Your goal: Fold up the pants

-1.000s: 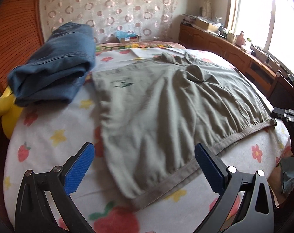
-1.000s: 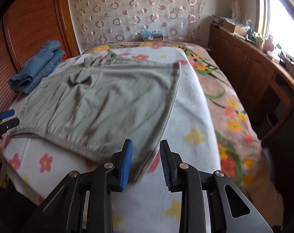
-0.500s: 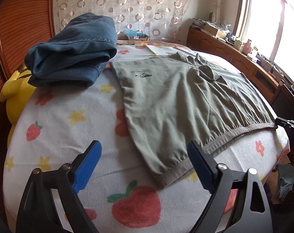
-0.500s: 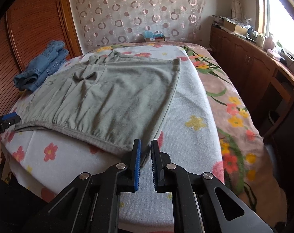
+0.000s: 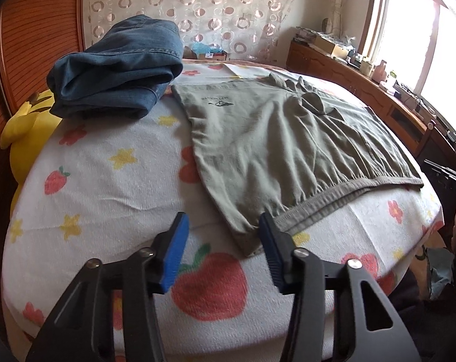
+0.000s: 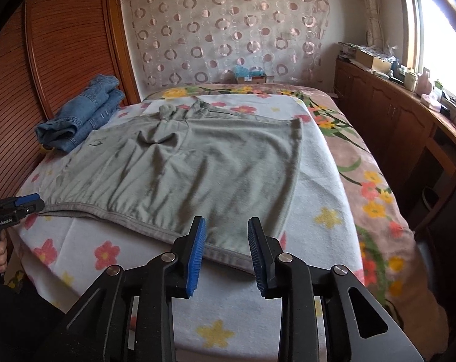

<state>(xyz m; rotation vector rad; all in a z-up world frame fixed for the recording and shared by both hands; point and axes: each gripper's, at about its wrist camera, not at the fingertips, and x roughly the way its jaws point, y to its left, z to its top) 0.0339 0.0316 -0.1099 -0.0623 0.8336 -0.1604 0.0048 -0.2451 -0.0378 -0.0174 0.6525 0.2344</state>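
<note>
Bed blanket (image 6: 318,199) carries soft, limp olive pants (image 6: 197,175); take the waistband corners. Left gripper (image 5: 223,241) and right gripper (image 6: 226,244) fingers gape empty.

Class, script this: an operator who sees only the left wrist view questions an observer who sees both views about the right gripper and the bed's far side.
Operator: Is the right gripper open or shut?
Observer: The right gripper is open, poised at the waistband of the green pants, gripping nothing.
Operator: What lies past the pants' right edge?
Observer: A pink floral blanket covers that side of the bed.
</note>
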